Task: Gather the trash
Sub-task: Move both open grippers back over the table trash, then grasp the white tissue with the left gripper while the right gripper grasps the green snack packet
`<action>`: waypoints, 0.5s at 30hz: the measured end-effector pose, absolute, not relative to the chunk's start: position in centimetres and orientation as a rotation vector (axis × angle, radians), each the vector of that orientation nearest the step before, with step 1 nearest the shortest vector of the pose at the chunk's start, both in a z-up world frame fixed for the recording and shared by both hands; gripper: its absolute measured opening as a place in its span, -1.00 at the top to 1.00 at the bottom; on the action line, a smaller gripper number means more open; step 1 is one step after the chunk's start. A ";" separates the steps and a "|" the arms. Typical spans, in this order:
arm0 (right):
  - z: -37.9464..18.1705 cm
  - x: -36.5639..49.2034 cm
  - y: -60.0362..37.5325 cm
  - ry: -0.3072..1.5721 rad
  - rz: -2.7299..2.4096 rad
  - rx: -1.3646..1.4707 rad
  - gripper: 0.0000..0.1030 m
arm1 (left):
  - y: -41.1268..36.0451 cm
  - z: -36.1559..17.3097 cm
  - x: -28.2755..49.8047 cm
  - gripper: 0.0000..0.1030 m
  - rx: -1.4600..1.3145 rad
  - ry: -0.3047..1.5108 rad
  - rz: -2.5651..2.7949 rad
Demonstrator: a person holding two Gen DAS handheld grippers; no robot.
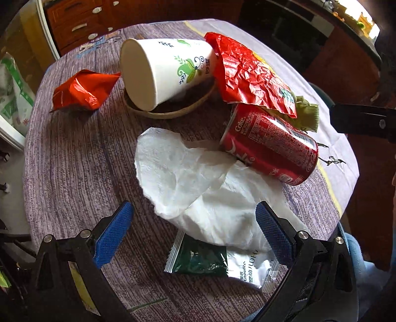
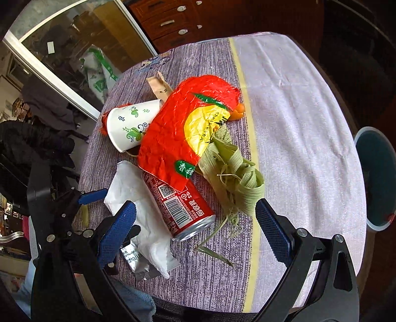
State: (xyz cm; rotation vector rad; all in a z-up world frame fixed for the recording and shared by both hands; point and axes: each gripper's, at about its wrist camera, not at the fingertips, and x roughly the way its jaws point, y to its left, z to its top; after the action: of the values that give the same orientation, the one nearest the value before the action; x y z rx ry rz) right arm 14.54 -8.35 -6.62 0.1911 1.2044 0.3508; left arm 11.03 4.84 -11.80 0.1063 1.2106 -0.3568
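Note:
Trash lies on a round table with a purple cloth (image 1: 74, 161). My left gripper (image 1: 194, 228) is open above a crumpled white tissue (image 1: 198, 183) and a green and silver sachet (image 1: 210, 262). A red cola can (image 1: 269, 143) lies on its side beyond the tissue. A paper cup (image 1: 160, 69) lies tipped in a shallow bowl (image 1: 170, 111), beside a large red wrapper (image 1: 250, 74). My right gripper (image 2: 195, 228) is open, with the can's (image 2: 183, 208) bottom end between its fingers, apart from both pads. Green dried leaves (image 2: 232, 173) lie right of the can.
A small red wrapper (image 1: 81, 91) lies at the table's far left. A teal bin (image 2: 378, 178) stands off the table's right edge. A brown paper scrap (image 2: 159, 86) and an orange peel (image 2: 238, 111) lie behind the big wrapper (image 2: 178, 131). Wooden drawers (image 2: 170, 22) stand behind.

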 end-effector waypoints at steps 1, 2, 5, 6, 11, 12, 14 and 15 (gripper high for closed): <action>-6.7 14.6 -8.1 1.209 0.352 0.189 -0.81 | 4.6 -11.9 11.1 -0.92 0.100 1.214 -0.371; -6.9 14.7 -7.9 1.212 0.352 0.184 -0.81 | 4.4 -12.0 11.1 -0.92 0.092 1.212 -0.391; -7.2 14.9 -7.3 1.224 0.354 0.171 -0.81 | 3.6 -11.6 10.6 -0.50 0.113 1.173 -0.419; -7.3 14.9 -7.2 1.227 0.353 0.168 -0.81 | 3.3 -11.5 10.4 -0.21 0.130 1.167 -0.421; -7.9 15.0 -6.2 1.246 0.364 0.145 -0.81 | 3.6 -10.6 9.3 0.83 0.139 1.138 -0.410; -8.0 15.0 -6.0 1.252 0.367 0.144 -0.81 | 3.9 -10.4 9.1 0.86 0.134 1.133 -0.410; -8.0 15.0 -5.6 1.257 0.377 0.143 -0.81 | 4.7 -9.7 8.7 0.88 0.126 1.118 -0.401; -8.0 14.9 -5.3 1.257 0.382 0.136 -0.81 | 5.1 -9.4 8.5 0.88 0.120 1.111 -0.394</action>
State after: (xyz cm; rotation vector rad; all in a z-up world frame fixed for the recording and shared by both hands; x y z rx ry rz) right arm 14.86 -5.30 -7.98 0.1360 1.2574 0.3823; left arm 8.50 5.11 -9.38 0.1204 1.1108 -0.3937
